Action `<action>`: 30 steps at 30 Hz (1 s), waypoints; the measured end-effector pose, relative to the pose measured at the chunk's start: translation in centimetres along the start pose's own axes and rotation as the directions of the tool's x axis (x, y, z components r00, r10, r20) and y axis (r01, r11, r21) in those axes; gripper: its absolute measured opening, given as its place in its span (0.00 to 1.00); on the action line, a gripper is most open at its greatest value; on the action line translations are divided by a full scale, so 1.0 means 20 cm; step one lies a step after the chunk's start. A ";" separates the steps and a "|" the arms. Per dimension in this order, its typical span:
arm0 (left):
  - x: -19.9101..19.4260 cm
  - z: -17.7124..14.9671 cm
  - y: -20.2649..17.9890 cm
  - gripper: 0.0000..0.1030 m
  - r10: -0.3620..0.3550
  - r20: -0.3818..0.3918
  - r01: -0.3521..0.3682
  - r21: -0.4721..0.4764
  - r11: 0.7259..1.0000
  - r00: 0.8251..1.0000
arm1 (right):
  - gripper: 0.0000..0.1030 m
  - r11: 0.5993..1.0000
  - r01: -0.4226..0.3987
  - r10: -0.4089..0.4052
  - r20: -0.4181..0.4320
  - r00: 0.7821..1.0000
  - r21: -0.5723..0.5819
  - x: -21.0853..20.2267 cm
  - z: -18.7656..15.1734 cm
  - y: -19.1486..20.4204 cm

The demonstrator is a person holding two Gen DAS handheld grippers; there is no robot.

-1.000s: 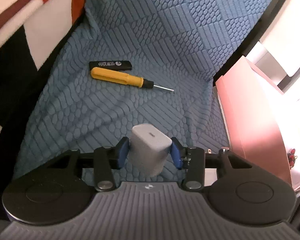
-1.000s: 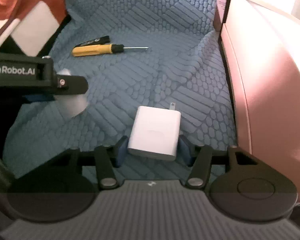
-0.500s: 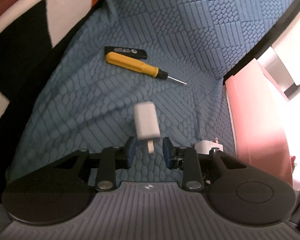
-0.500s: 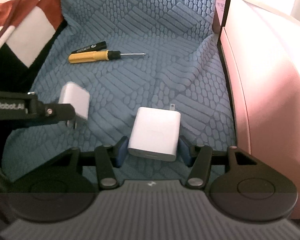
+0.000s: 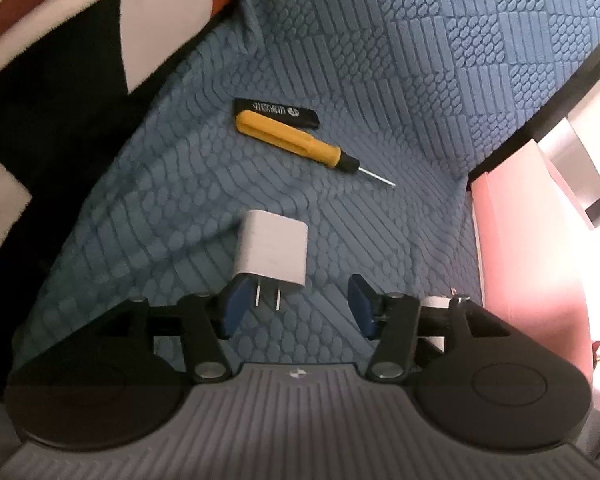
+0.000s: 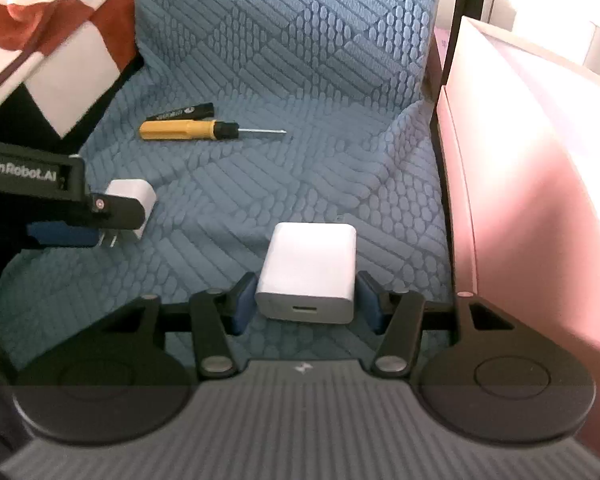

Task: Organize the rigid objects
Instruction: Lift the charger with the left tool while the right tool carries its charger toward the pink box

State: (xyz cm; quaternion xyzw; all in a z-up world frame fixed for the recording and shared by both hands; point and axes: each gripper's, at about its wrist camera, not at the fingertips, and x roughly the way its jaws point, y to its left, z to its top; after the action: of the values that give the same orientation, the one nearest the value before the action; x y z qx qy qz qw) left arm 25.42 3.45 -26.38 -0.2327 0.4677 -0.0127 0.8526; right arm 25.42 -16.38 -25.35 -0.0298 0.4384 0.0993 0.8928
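Left hand-held gripper (image 5: 296, 304) jaws just opened — small charger (image 5: 271, 249) released, now lying on the blue cover (image 5: 400, 80), at 6 o'clock from the screwdriver (image 5: 296, 142). Right hand-held gripper (image 6: 306, 300) clamped on large charger (image 6: 310, 270) — probably placed next.

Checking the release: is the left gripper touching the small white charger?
Cannot tell. In the left wrist view, left gripper stands open; its left pad overlaps the small white charger.
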 end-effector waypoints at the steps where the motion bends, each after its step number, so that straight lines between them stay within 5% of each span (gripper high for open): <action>1: 0.00 0.00 0.00 0.58 0.011 0.006 -0.011 0.011 1.000 1.000 | 0.55 1.000 -0.001 0.001 0.004 1.000 -0.003 0.00 0.00 0.00; 13: 0.03 0.00 -0.06 0.59 0.148 0.054 -0.153 0.115 0.981 0.988 | 0.56 0.999 0.014 -0.013 0.030 0.999 -0.052 0.03 -0.01 0.03; 16: 0.06 0.01 -0.08 0.59 0.170 0.054 -0.175 0.136 0.975 0.984 | 0.62 0.999 0.011 -0.008 0.066 0.998 -0.039 0.02 0.01 0.02; 24: 0.14 0.04 -0.11 0.59 0.186 0.062 -0.194 0.177 0.965 0.981 | 0.58 0.999 0.028 -0.027 0.036 0.999 -0.037 0.08 0.00 0.04; 30: 0.20 0.02 -0.16 0.48 0.234 0.094 -0.250 0.243 0.937 0.968 | 0.53 0.999 0.022 -0.021 0.034 0.999 -0.039 0.06 -0.01 0.04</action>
State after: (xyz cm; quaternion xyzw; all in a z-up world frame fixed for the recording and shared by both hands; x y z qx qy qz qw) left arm 28.65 -0.18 -27.98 -0.0630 0.4598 0.0402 0.8849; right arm 25.89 -15.51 -26.45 -0.0506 0.4211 0.0988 0.9002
